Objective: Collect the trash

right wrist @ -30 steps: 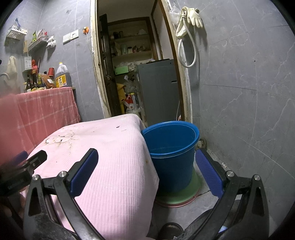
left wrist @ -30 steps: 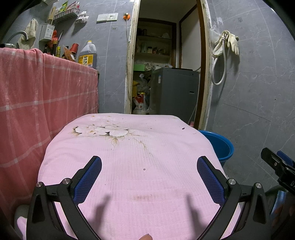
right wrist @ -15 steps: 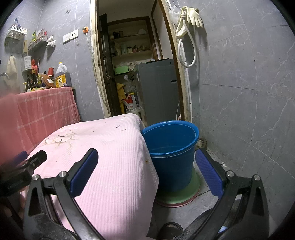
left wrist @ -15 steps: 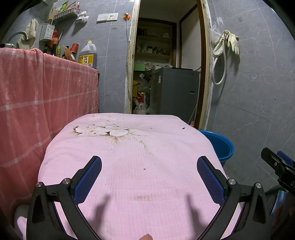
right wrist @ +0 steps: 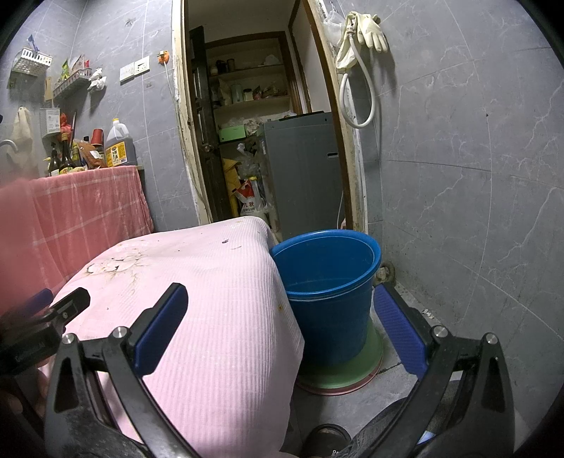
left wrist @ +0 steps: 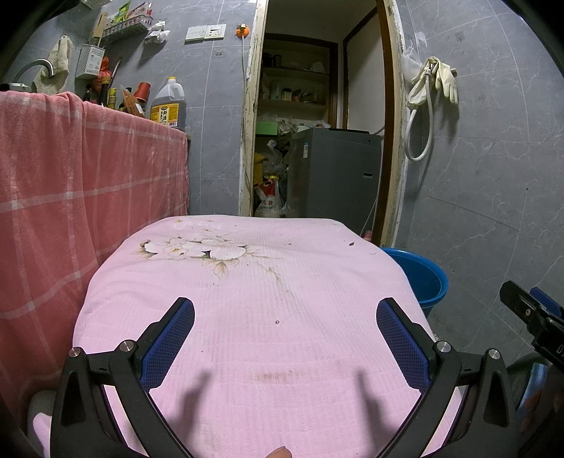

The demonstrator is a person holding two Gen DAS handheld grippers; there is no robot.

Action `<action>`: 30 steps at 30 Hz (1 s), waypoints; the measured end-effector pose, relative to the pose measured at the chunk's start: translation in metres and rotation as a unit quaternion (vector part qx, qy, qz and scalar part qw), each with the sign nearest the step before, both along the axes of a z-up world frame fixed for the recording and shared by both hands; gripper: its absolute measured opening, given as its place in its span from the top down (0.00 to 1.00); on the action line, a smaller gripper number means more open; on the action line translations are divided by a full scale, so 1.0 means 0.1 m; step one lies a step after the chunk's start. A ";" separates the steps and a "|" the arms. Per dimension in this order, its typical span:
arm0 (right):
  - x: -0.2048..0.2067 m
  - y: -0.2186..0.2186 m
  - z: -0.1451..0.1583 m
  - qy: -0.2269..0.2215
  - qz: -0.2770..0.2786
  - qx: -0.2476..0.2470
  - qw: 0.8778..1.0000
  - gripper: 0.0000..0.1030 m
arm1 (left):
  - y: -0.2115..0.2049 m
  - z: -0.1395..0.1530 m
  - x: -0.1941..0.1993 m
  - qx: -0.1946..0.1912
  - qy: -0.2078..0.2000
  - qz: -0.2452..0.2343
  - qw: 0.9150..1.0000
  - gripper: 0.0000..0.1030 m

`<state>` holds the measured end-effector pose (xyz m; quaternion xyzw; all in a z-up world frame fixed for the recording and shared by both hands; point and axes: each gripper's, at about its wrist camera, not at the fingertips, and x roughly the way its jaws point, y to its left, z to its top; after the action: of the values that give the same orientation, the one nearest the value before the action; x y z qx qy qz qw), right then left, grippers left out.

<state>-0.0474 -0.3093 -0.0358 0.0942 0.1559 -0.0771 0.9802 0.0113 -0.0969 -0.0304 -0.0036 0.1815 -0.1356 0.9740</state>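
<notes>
Here, both hand-held grippers are spread wide with nothing between their blue-padded fingers. In the left wrist view the left hand-held gripper (left wrist: 284, 338) hovers over the lower middle of the frame, above a pink quilted cloth with a faded flower print (left wrist: 246, 303) that covers a raised surface filling the centre; I cannot tell what lies beneath it. Small dark crumbs (left wrist: 351, 243) are scattered on the cloth toward its far right edge, with another speck (left wrist: 277, 321) near the middle. Only this view shows the cloth top squarely.

The round blue plastic bucket (left wrist: 424, 278) appears in that view merely as a partial rim at the right, behind the cloth's corner. The right wrist view shows it whole: the bucket (right wrist: 328, 299) stands in the centre of the frame, just beside the draped cloth (right wrist: 211, 317), on a green round base (right wrist: 356, 370) on the grey floor. The right hand-held gripper (right wrist: 282, 324) frames it from the lower part of the frame, its left finger over the cloth, its right finger over the floor.

At left in both views hangs a red checked cloth (left wrist: 70, 197), and bottles (right wrist: 118, 148) stand on the counter it covers. Pale rubber gloves (right wrist: 366, 30) hang at upper right.
</notes>
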 end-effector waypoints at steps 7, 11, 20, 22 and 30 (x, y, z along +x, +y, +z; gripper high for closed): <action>0.00 0.00 0.00 0.000 0.000 0.000 1.000 0.00 | 0.01 0.00 0.00 0.000 0.000 0.000 1.000 0.01; 0.00 0.00 0.00 0.000 0.000 0.000 1.000 0.00 | 0.01 0.00 0.00 0.000 0.000 0.000 1.000 0.01; 0.00 -0.01 0.00 0.000 0.000 0.000 1.000 0.00 | 0.02 0.00 0.01 0.000 0.001 0.000 1.000 0.02; 0.00 -0.01 0.00 0.000 0.000 0.000 1.000 0.00 | 0.03 0.00 0.01 0.001 0.001 -0.001 1.000 0.01; 0.00 -0.01 0.00 0.001 0.000 0.001 1.000 0.00 | 0.03 0.00 0.01 0.000 0.001 -0.001 1.000 0.02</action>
<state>-0.0473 -0.3101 -0.0355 0.0946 0.1566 -0.0767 0.9801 0.0125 -0.0939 -0.0301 -0.0034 0.1826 -0.1363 0.9737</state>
